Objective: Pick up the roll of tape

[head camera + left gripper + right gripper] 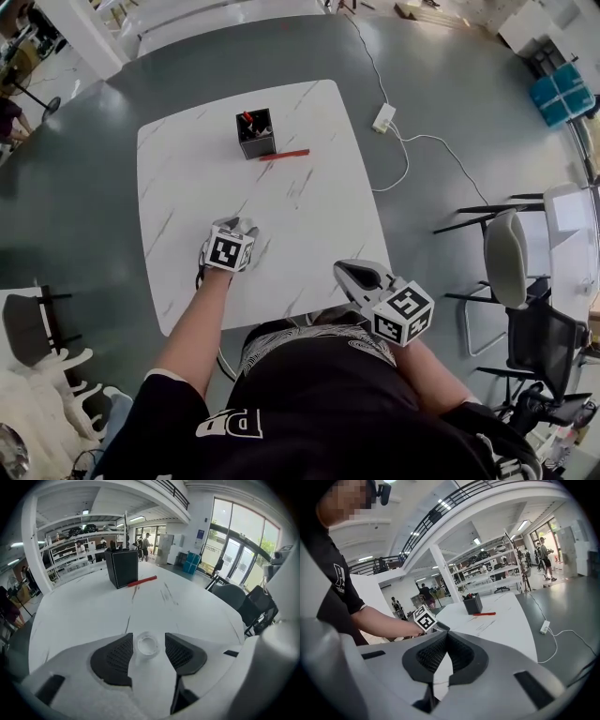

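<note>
Tape roll (147, 645) lies on table (84, 616) between jaws of my released left claw (148, 639); right claw (446, 635) clenched.

I read this as a large open workshop or lab hall. In the head view, a white table (187, 169) stands on a bare grey floor (450, 75), with office chairs (511, 258) at the right edge. The left gripper view shows stocked shelving racks (70, 557) at upper left and glazed doors (234, 550) at right. The right gripper view shows a railed mezzanine (440, 512) across the top.
</note>
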Demonstrator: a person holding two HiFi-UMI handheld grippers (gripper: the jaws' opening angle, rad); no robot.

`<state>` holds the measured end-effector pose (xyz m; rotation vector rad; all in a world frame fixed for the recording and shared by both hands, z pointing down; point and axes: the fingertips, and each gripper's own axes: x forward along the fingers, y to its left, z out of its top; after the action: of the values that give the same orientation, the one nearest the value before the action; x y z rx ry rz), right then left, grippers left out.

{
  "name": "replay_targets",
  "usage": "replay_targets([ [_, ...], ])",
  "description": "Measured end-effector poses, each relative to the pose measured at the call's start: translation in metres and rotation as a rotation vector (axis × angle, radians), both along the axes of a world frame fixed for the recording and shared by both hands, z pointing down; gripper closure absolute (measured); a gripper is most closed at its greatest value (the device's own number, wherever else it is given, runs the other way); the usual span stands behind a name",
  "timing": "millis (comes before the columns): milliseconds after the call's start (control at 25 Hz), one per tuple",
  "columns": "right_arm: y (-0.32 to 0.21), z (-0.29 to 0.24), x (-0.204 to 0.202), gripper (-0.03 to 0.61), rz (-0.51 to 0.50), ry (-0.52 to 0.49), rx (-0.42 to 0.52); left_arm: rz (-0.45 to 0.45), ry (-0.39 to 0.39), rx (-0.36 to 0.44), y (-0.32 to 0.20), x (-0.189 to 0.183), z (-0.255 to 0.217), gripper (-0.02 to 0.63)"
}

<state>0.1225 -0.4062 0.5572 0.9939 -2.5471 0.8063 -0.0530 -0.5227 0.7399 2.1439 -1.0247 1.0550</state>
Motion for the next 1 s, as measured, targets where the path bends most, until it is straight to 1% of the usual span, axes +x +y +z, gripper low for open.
replay_targets([
  [160, -0.002, 0.004, 0.008, 0.574, 0.010, 0.005, -0.012, -0.016, 0.003, -0.033, -0.004, 0.001, 0.012, 0.403],
  [320, -0.003, 0.007, 0.009, 0.574, 0.011, 0.007, -0.020, -0.023, -0.014, -0.056, -0.002, -0.001, 0.021, 0.399],
  [680, -0.001, 0.006, 0.010, 0.574, 0.015, 0.005, -0.018, -0.014, -0.034, -0.050, -0.002, -0.001, 0.024, 0.393],
  [840, 0.001, 0.004, 0.011, 0.574, 0.024, 0.005, -0.011, -0.038, -0.054, -0.057, -0.001, -0.002, 0.022, 0.403],
  [1000, 0.005, 0.000, 0.013, 0.574, 0.041, 0.001, -0.001, -0.034, -0.046, -0.059, 0.004, 0.002, 0.017, 0.404],
])
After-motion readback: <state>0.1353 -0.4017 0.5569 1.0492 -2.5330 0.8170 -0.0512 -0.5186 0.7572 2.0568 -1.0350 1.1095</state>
